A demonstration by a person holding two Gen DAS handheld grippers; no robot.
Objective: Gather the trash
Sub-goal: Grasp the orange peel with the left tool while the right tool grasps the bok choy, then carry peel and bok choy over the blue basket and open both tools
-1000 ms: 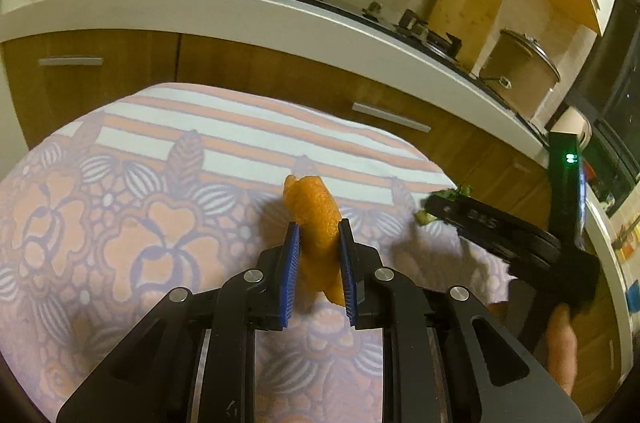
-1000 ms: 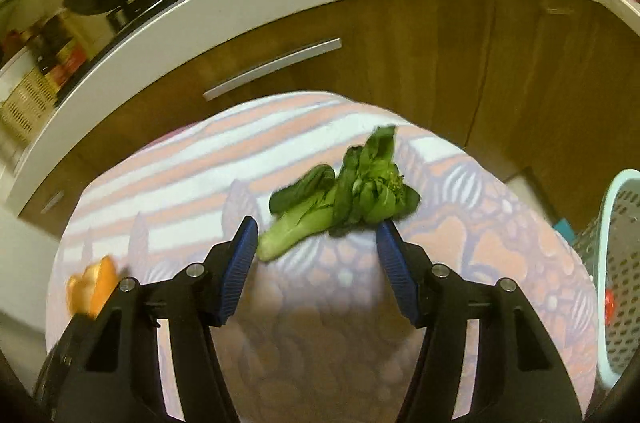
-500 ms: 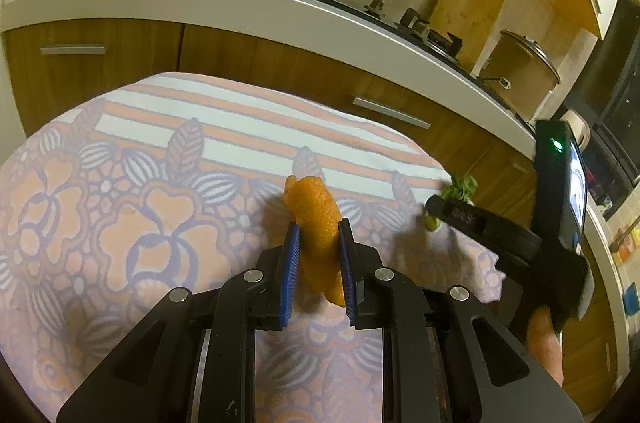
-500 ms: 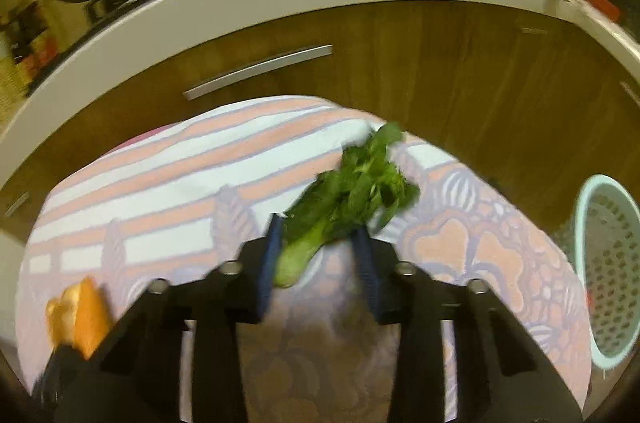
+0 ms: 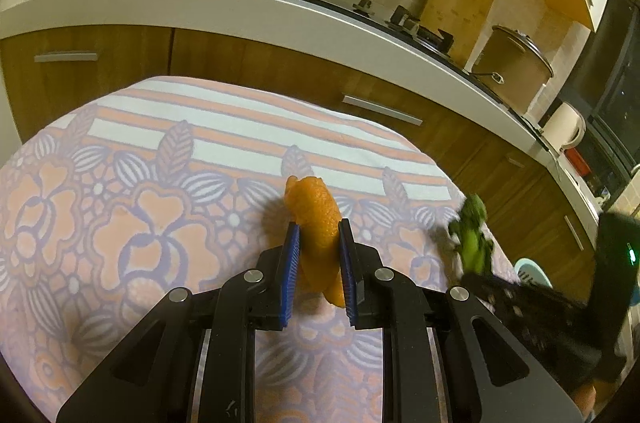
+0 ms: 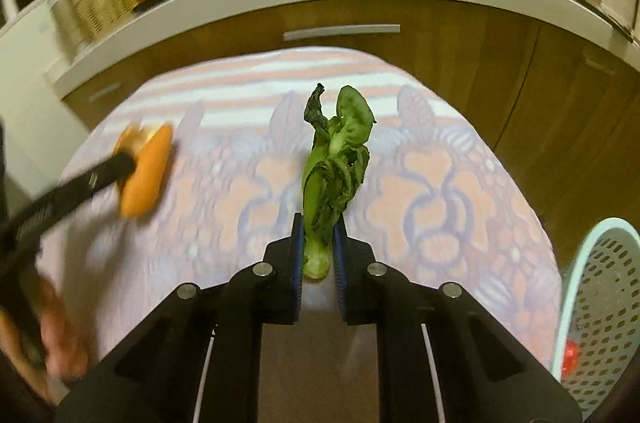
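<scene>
Fingers of the right gripper [image 6: 317, 255], tilted downward, have just closed on the wilted greens [image 6: 332, 175], left gripper [image 5: 319, 263] clamping orange peel [image 5: 318, 223]

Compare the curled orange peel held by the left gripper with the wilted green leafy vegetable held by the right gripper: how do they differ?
The orange peel is orange, thick and curled; the green vegetable is green, with a pale stalk and limp, wrinkled leaves. The peel is stubby; the vegetable is longer and slimmer. Shared: each is clamped in blue pads, the peel by the left gripper, the vegetable by the right gripper, above the patterned cloth.

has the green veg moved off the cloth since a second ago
Yes. The leafy green was lying on the patterned cloth; the closing right gripper now pinches its stem, lifted, nearer the basket.
</scene>
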